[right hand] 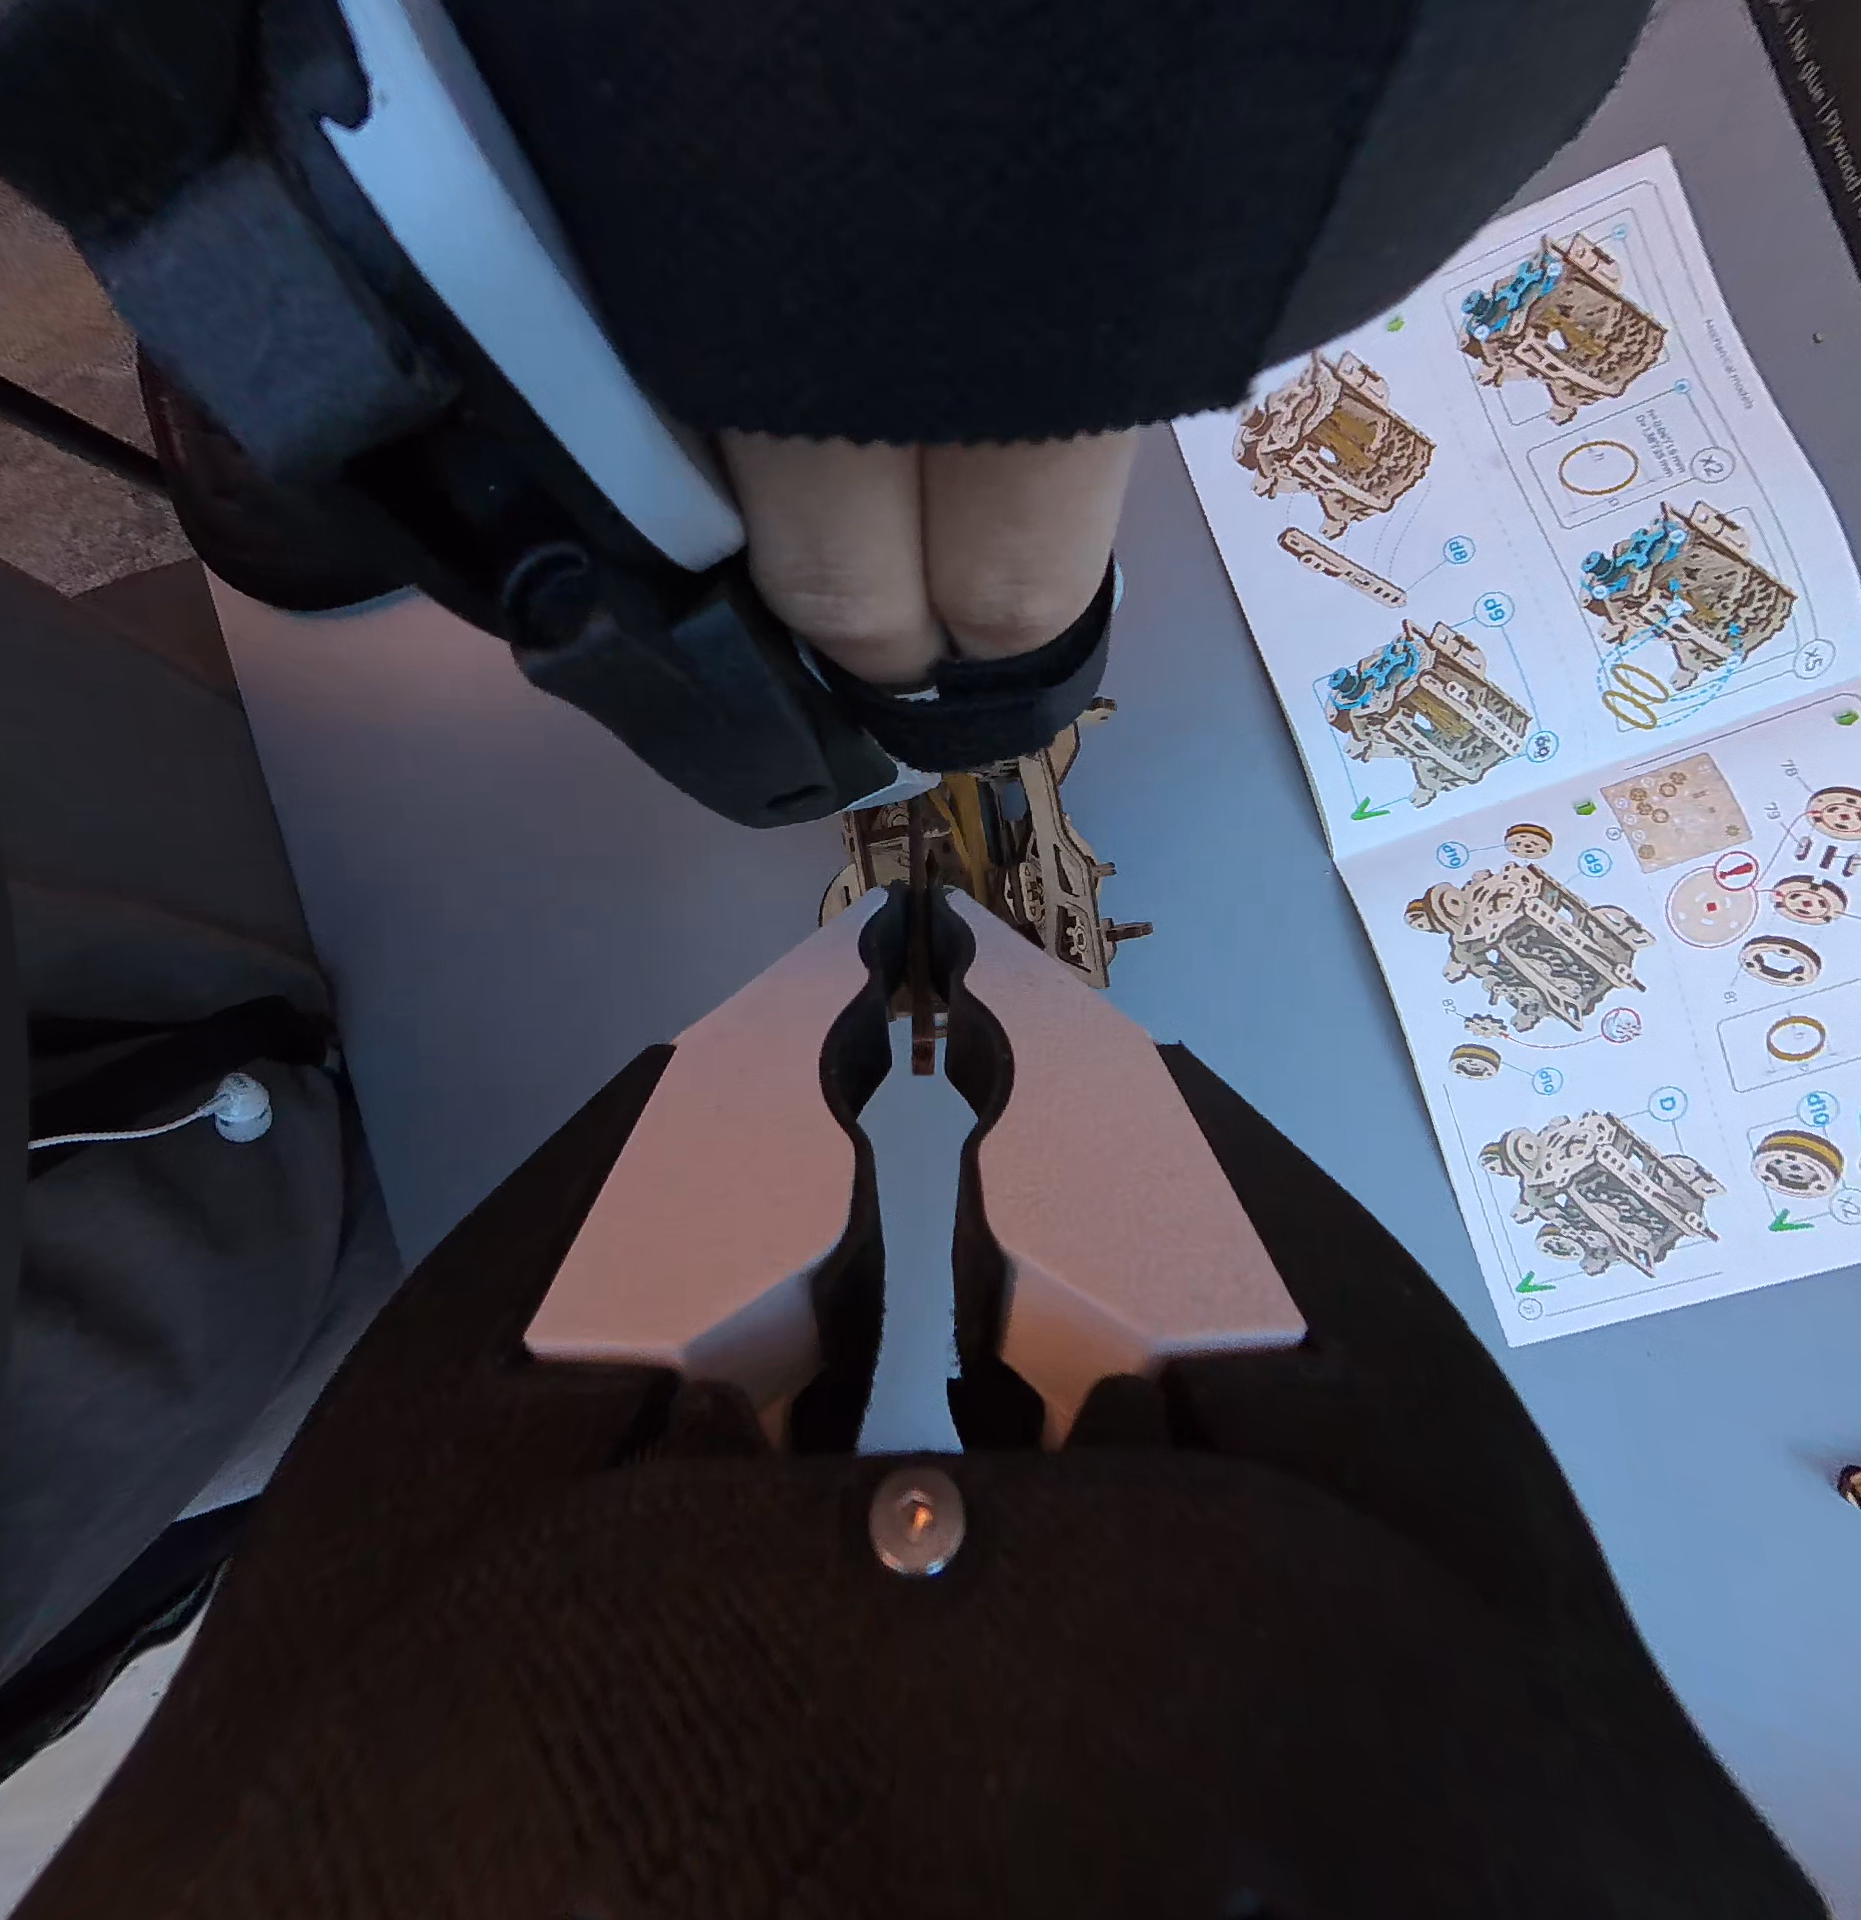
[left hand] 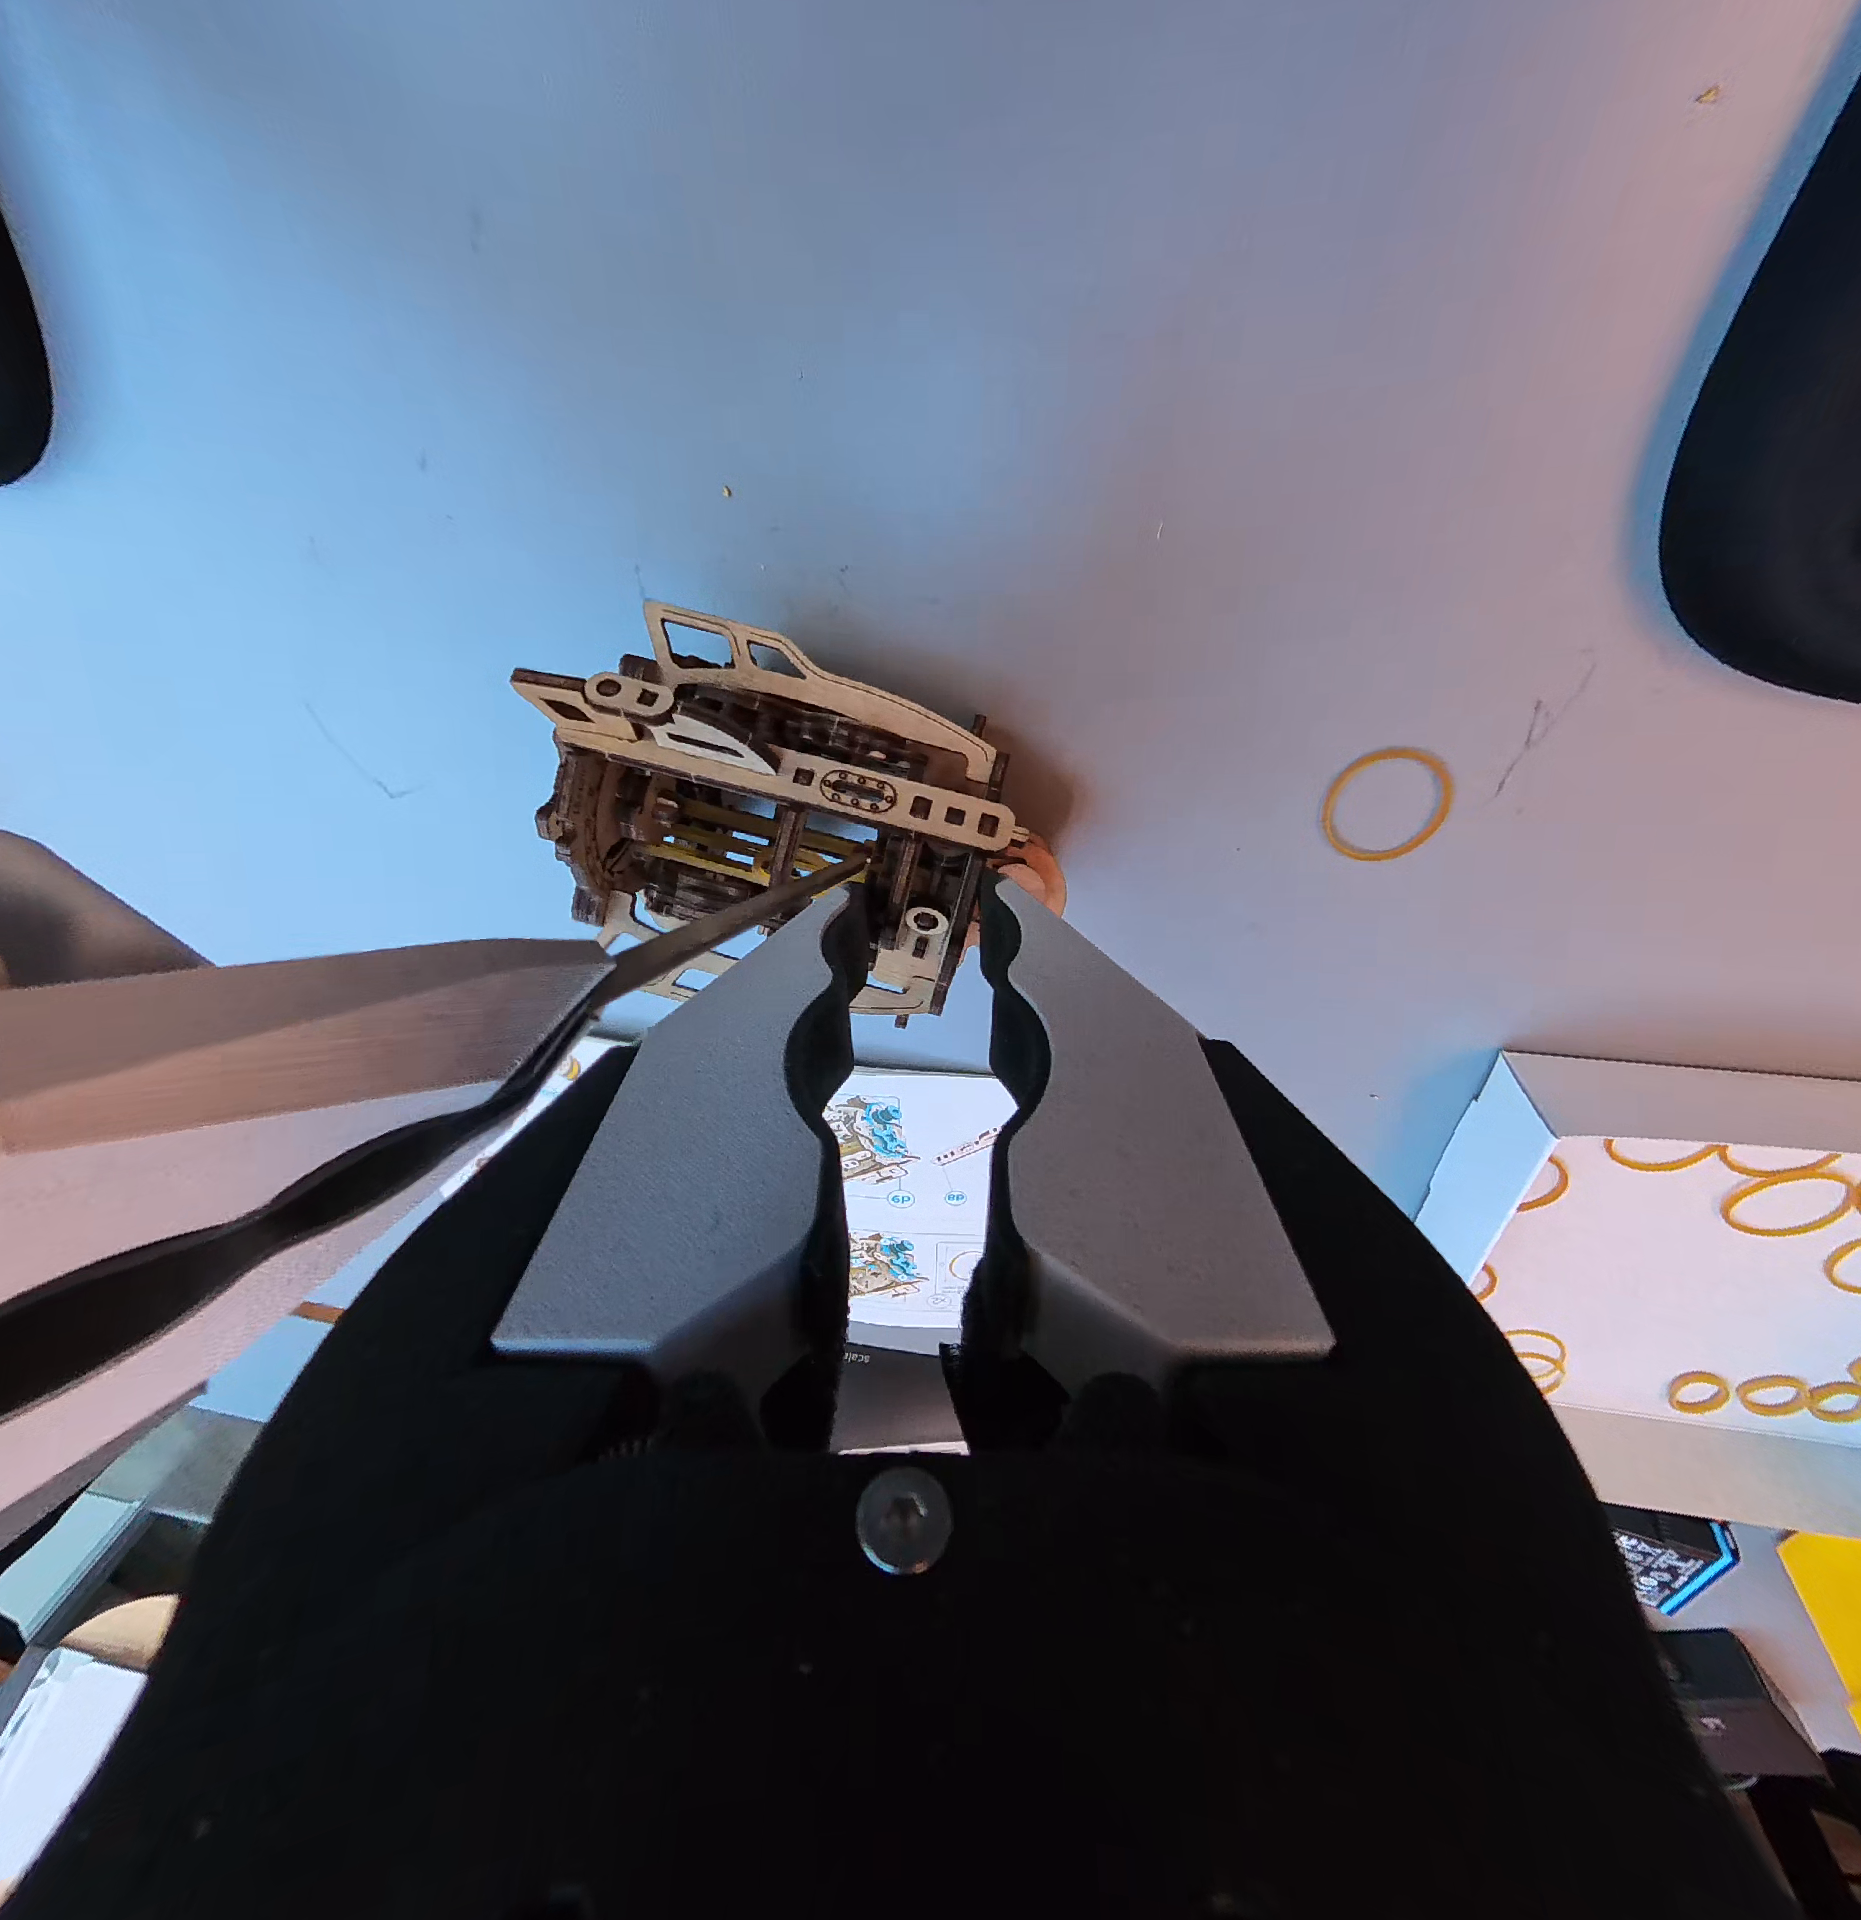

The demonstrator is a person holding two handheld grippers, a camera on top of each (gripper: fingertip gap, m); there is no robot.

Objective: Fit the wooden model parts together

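Observation:
The wooden model [left hand: 760, 769], a laser-cut frame with yellow bands inside, is held just above the grey table [left hand: 1009, 312]. My left gripper [left hand: 913, 902] is shut on the model's near end. My right gripper [right hand: 915, 914] is shut on a thin dark wooden stick [right hand: 920, 1029]. In the left wrist view the right gripper [left hand: 593, 977] comes in from the left, and the stick's tip [left hand: 801, 883] reaches into the model's frame. In the right wrist view the model [right hand: 1051, 883] lies just beyond my fingertips, partly hidden by the left gripper [right hand: 697, 665] and the hand [right hand: 936, 561] holding it.
A loose yellow rubber band [left hand: 1386, 803] lies on the table right of the model. A white box [left hand: 1684, 1247] holds several rubber bands. An open instruction booklet [right hand: 1580, 727] lies to the right. A white earphone [right hand: 242, 1107] rests on dark cloth at the left. There is about 6 cm between the tips of the two grippers. From either gripper's tips it is about 20 cm to the white earphone [right hand: 242, 1107].

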